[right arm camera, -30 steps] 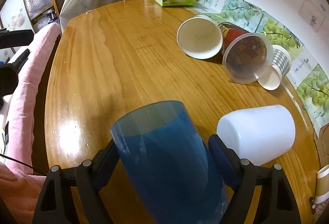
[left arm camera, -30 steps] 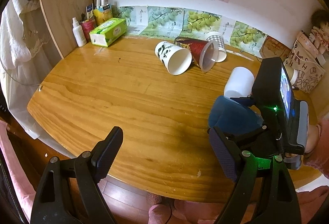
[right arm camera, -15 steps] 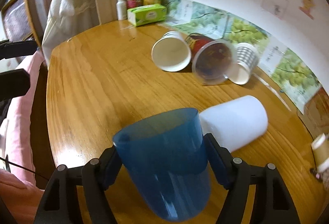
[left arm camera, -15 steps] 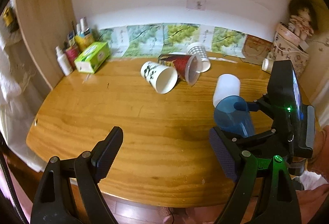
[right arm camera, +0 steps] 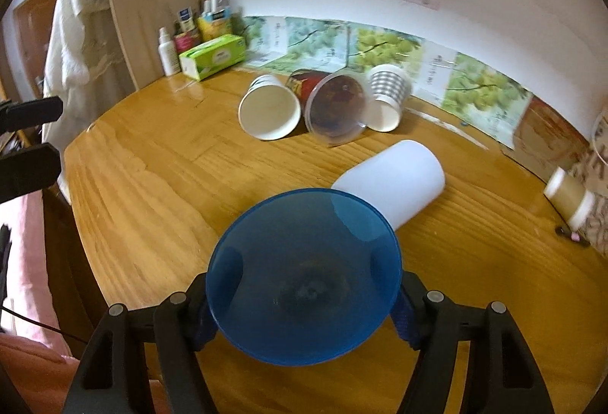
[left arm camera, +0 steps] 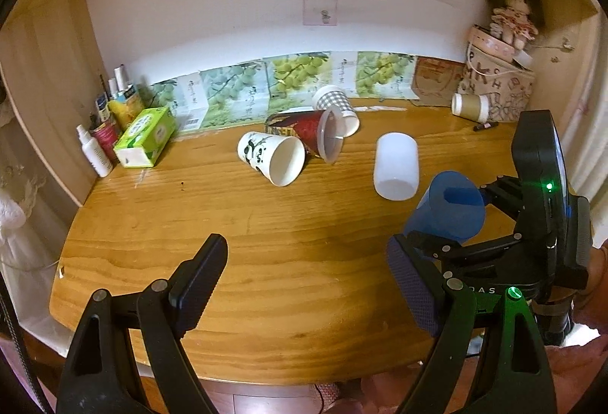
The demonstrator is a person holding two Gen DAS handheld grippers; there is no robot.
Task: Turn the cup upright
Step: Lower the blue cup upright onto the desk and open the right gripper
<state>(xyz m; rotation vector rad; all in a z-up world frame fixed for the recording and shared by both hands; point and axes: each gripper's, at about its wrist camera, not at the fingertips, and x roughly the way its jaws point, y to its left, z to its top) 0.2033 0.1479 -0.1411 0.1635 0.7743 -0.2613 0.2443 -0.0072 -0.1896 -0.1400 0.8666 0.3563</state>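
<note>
My right gripper (right arm camera: pixel 304 304) is shut on a translucent blue cup (right arm camera: pixel 304 273) and holds it above the table with its mouth tilted up towards the camera. In the left wrist view the blue cup (left arm camera: pixel 444 212) hangs at the right, gripped by the right gripper (left arm camera: pixel 467 212). My left gripper (left arm camera: pixel 307 281) is open and empty over the table's front part. A white cup (left arm camera: pixel 395 163) lies on its side just beyond the blue cup; it also shows in the right wrist view (right arm camera: pixel 395 178).
A panda paper cup (left arm camera: pixel 269 155), a red cup with clear lid (left arm camera: pixel 307 136) and a checked cup (left arm camera: pixel 336 106) lie on their sides at the back. A green tissue box (left arm camera: pixel 146 136) and bottles (left arm camera: pixel 95 152) stand back left. A bag with a doll (left arm camera: pixel 497 87) stands back right.
The right gripper has turned the blue cup, so its mouth now faces up and towards the camera. Both grippers have risen and tilted, showing more of the wall.
</note>
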